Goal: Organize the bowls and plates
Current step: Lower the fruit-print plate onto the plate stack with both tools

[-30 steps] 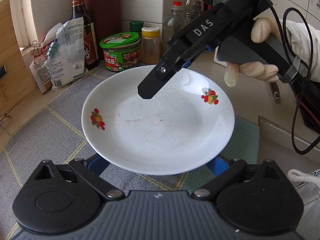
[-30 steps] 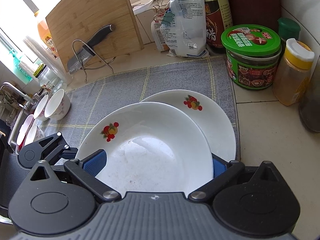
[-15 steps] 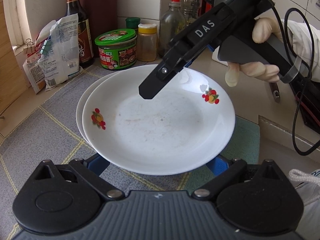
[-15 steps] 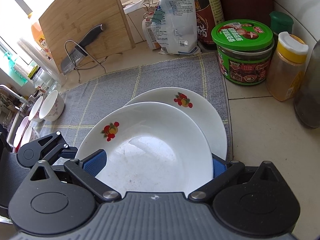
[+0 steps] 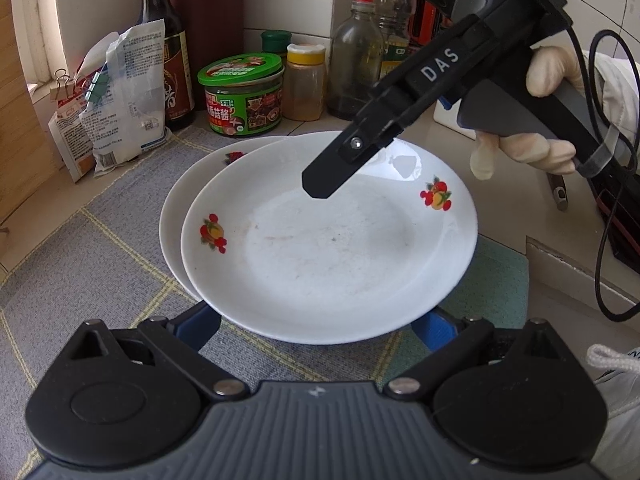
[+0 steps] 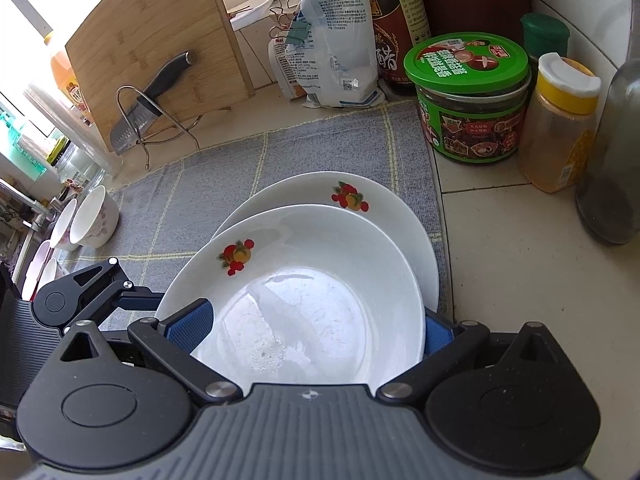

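Observation:
A white plate [image 5: 340,248] with fruit decals hangs between both grippers, just above a matching plate [image 5: 180,208] that lies on the grey mat [image 5: 100,260]. My right gripper [image 6: 312,330] is shut on the held plate [image 6: 304,280], one finger above it and one below. The upper finger shows over the far rim in the left wrist view. My left gripper [image 5: 318,326] is spread open, its blue pads tucked under the near rim. The lower plate [image 6: 320,192] sticks out beyond the held one.
A green-lidded jar [image 6: 468,96], a yellow-capped spice jar [image 6: 560,120], bottles and a clipped bag [image 6: 336,48] crowd the back wall. A cutting board with a knife [image 6: 156,96] stands at the left. Several bowls [image 6: 92,216] sit at the mat's left end.
Both grippers carried the held plate along the mat until it hung over the lying plate, which has come into the left wrist view. The grip looks the same.

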Available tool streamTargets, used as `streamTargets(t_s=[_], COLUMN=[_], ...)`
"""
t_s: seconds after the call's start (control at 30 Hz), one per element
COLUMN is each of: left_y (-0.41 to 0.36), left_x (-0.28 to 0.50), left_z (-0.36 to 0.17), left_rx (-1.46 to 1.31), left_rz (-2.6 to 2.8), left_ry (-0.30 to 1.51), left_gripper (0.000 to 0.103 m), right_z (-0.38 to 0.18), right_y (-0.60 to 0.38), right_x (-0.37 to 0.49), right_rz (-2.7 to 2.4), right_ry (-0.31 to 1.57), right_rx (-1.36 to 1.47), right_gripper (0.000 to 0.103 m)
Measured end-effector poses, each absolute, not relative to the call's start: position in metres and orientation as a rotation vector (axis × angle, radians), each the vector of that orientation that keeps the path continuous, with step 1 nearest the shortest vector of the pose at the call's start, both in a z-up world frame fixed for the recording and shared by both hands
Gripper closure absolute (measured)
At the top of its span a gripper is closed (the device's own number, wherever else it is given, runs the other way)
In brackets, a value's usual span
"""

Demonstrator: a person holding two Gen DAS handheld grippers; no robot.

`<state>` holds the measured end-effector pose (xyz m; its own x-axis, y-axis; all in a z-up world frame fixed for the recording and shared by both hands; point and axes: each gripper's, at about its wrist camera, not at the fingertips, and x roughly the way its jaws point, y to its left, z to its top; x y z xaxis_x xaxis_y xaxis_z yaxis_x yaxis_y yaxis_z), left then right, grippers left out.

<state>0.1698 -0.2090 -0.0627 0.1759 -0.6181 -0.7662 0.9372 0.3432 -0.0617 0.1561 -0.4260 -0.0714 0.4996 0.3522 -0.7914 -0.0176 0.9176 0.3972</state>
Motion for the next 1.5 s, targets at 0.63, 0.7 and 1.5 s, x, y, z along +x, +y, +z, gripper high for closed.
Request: streamTargets(t_s=[0.63,0.7,1.5], left_y=[-0.211,-0.212,-0.209], left_x=[0.174,0.175,0.174], left_z=[-0.066,-0.067,-0.067], left_rx=[0.517,0.520,0.512], left_rz=[-1.137,-1.137,-1.133], left_ry=[0.788,0.787,0.740], left_gripper=[0.004,0.004,0.003], right_z=[-0.068,-0.068,-0.057], right_y=[-0.425,-0.425,-0.410], right_x=[0.147,0.145,0.138], right_rz=[0.205,0.202,0.133], right_ry=[1.031,1.031,1.046], right_rx=[0.372,0.372,0.328], right_gripper=[0.000,0.000,0.000])
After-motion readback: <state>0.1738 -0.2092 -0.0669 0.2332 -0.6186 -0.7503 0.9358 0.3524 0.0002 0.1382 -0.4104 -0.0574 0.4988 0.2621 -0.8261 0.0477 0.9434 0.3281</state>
